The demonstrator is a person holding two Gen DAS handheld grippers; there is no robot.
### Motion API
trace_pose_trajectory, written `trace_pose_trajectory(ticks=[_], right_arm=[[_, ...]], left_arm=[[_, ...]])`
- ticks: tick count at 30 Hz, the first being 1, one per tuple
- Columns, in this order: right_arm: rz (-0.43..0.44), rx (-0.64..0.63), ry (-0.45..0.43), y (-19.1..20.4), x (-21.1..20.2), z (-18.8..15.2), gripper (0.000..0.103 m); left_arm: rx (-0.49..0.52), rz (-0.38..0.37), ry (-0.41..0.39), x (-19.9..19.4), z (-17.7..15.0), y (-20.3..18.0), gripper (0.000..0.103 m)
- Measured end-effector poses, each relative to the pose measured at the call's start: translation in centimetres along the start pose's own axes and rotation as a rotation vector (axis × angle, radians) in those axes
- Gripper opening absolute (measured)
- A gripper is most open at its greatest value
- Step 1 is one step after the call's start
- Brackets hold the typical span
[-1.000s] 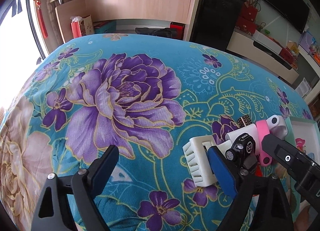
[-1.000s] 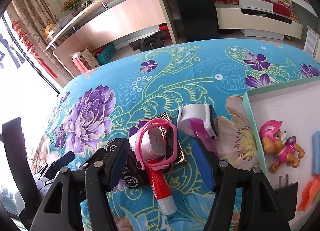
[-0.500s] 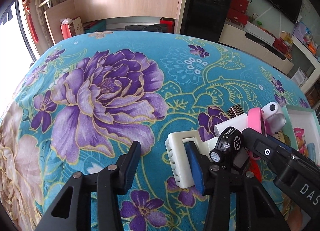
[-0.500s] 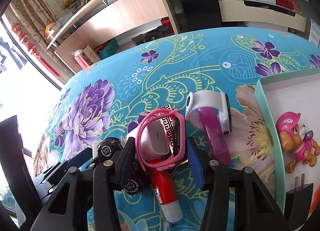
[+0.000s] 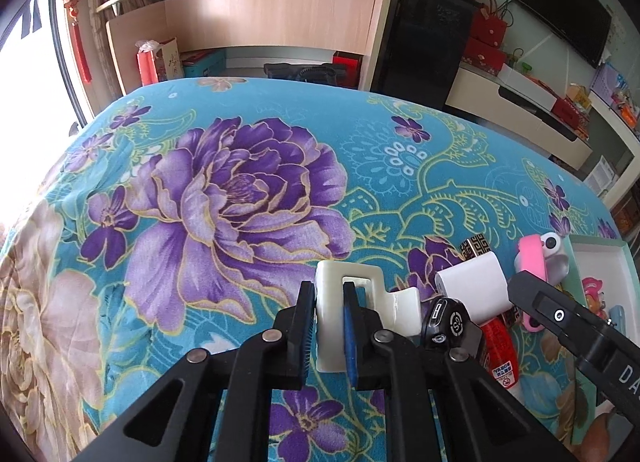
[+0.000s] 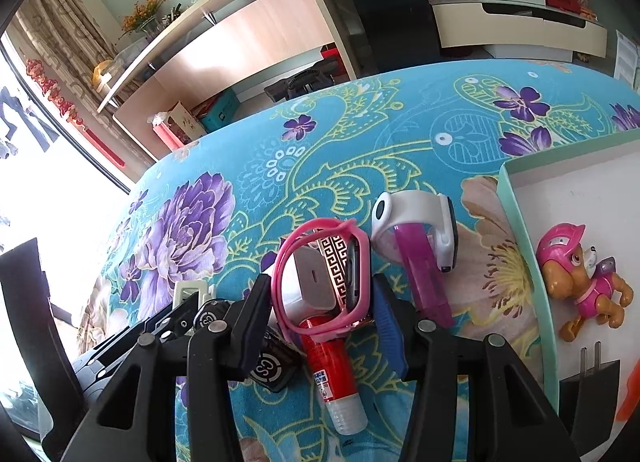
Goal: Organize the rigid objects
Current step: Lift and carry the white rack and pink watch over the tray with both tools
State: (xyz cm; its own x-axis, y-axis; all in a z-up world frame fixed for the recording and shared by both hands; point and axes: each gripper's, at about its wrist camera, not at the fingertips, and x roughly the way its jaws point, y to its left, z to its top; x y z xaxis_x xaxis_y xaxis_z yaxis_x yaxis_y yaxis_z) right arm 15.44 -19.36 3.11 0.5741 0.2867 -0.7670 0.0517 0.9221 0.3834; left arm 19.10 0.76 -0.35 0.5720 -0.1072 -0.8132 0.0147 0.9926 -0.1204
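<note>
On the floral teal cloth [image 5: 224,189] lies a white slotted plastic clip [image 5: 360,278]. My left gripper [image 5: 327,290] has its jaws closing on the clip's left bar, and both pads press on it. Right of it sit a black round-faced piece [image 5: 448,320], a white charger block [image 5: 472,286] and a red glue stick [image 5: 498,350]. My right gripper [image 6: 320,290] straddles a pink wristband [image 6: 316,227] looped around the white charger block [image 6: 310,282] and a gold-patterned piece [image 6: 338,262]. Its pads touch the band on both sides.
A white watch with a purple strap [image 6: 416,205] lies just right of the pink band. A mint-rimmed white box [image 6: 516,229] at the right holds a toy pup [image 6: 580,282] and a black plug [image 6: 588,386]. Shelves and a cabinet stand beyond the cloth's far edge.
The left jaws went from wide open beside the white clip to clamped on its bar. The right jaws narrowed until they met the pink wristband.
</note>
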Motion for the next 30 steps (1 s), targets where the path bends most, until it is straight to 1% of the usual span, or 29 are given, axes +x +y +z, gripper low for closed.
trace_pose_trajectory(ticks=[3, 8, 12, 16, 21, 25, 30], right_arm=[[0.003, -0.004, -0.02, 0.2, -1.0, 0.1, 0.051], [0.002, 0.0, -0.051, 0.1, -2.7, 0.3, 0.051], [-0.042, 0.013, -0.04, -0.3, -3.7, 0.3, 0.051], [-0.083, 0.015, -0.061, -1.0, -5.1, 0.4, 0.051], [-0.161, 0.055, -0.077, -3.2, -6.6, 0.7, 0.051], [-0.268, 0.112, -0.088, -6.3, -7.8, 0.7, 0.051], [-0.341, 0.197, -0.105, -10.4, -9.7, 0.5, 0.051]], left_arm=[[-0.009, 0.014, -0.029, -1.0, 0.3, 0.4, 0.014], [-0.011, 0.012, -0.081, -2.9, 0.8, 0.5, 0.014], [0.003, 0.007, -0.108, -4.1, 1.1, -0.1, 0.014], [0.024, -0.009, -0.127, -4.9, 1.2, -1.3, 0.014], [0.083, -0.044, -0.125, -5.2, 1.1, -4.2, 0.014], [0.155, -0.094, -0.119, -5.3, 0.6, -7.6, 0.014], [0.245, -0.162, -0.107, -5.4, -0.2, -12.2, 0.014]])
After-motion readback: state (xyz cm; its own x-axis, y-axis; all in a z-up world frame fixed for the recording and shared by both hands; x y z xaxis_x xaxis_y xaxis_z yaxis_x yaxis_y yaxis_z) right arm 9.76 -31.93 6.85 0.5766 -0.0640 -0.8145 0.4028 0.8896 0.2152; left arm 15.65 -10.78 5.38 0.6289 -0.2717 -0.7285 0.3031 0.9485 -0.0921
